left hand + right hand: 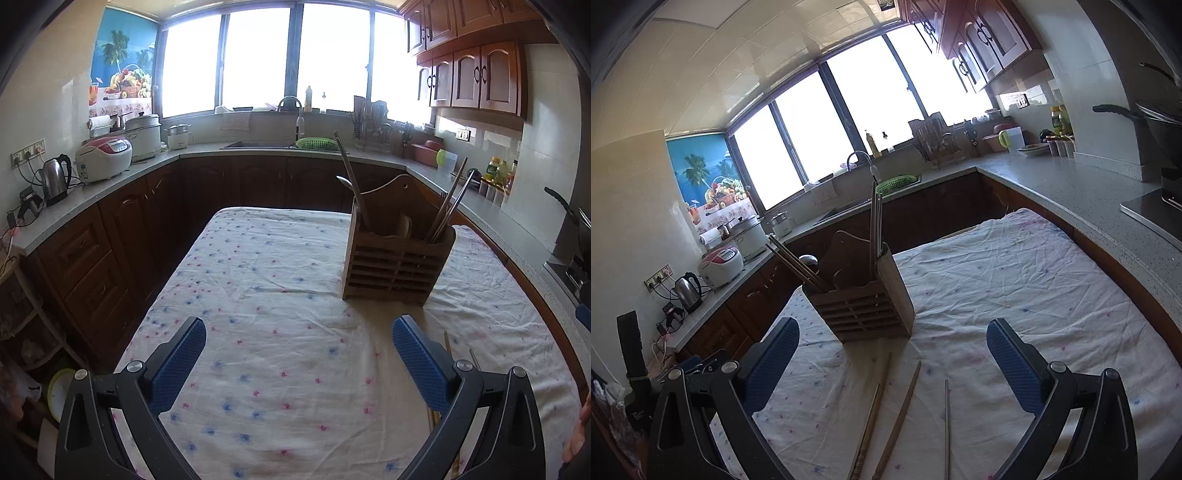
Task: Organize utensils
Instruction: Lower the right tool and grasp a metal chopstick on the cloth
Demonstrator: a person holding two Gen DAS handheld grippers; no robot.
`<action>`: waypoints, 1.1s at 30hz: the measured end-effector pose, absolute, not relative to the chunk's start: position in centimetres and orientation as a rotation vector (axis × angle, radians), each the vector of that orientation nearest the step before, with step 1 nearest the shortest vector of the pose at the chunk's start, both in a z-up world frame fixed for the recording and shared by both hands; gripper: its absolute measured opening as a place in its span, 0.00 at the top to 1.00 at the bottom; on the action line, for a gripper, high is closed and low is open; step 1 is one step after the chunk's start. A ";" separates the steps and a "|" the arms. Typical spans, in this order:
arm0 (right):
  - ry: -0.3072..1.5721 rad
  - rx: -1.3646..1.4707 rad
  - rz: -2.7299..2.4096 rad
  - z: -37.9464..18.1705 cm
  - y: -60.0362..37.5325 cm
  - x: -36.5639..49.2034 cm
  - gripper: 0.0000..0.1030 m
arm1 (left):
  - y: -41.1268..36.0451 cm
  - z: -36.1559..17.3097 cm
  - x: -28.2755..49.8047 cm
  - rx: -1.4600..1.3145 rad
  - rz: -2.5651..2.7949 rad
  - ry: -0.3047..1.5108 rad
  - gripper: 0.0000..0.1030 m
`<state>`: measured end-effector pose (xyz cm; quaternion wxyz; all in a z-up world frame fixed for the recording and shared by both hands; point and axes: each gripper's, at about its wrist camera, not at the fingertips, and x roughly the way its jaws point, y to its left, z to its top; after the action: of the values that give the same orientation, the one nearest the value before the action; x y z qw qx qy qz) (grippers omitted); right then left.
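A sunlit kitchen with dark wooden cabinets, grey stone counters and broad windows; in the middle, a table under a crumpled white cloth with small pink and blue flowers (280, 258). On it, upright, a slatted brown wooden utensil caddy with compartments (864, 306), gaps in the slats probably for draining and airing. Already inside, sorted by kind: dark wooden chopsticks (798, 266) leaning in one end, slim metal chopsticks (876, 225) standing in the other, a spoon handle (352, 192) between.

Loose on the cloth, near the caddy: two tan bamboo chopsticks (899, 413) and one thin steel chopstick (947, 424), directly beneath the right gripper (892, 363). Jaws spread wide, nothing held, blue textured pads (1012, 365) likely for grip on smooth sticks. Left gripper (299, 362) likewise wide apart and empty over bare cloth.
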<state>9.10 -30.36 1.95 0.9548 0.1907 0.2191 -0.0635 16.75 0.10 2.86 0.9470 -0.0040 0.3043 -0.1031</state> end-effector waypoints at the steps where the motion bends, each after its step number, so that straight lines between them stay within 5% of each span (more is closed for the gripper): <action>1: 0.453 0.389 -0.136 1.7 -30.5 8.9 0.01 | 0.1 2.8 16.8 -0.009 -0.218 0.629 0.01; 20: 0.618 0.378 -0.197 -2.8 -31.5 8.1 0.02 | -3.5 -0.1 17.6 0.039 -0.324 0.778 0.02; 25: 0.729 0.348 -0.180 -4.7 -30.6 9.5 0.17 | -3.9 -0.9 18.2 0.025 -0.338 0.811 0.04; 33: 0.861 0.312 -0.158 -7.8 -29.4 11.6 0.50 | -5.0 -2.1 19.7 0.008 -0.400 0.870 0.28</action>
<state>11.57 -29.37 -7.80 0.8939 0.1506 0.4154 -0.0761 19.65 -5.02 -2.09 0.8875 0.0041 0.4187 -0.1925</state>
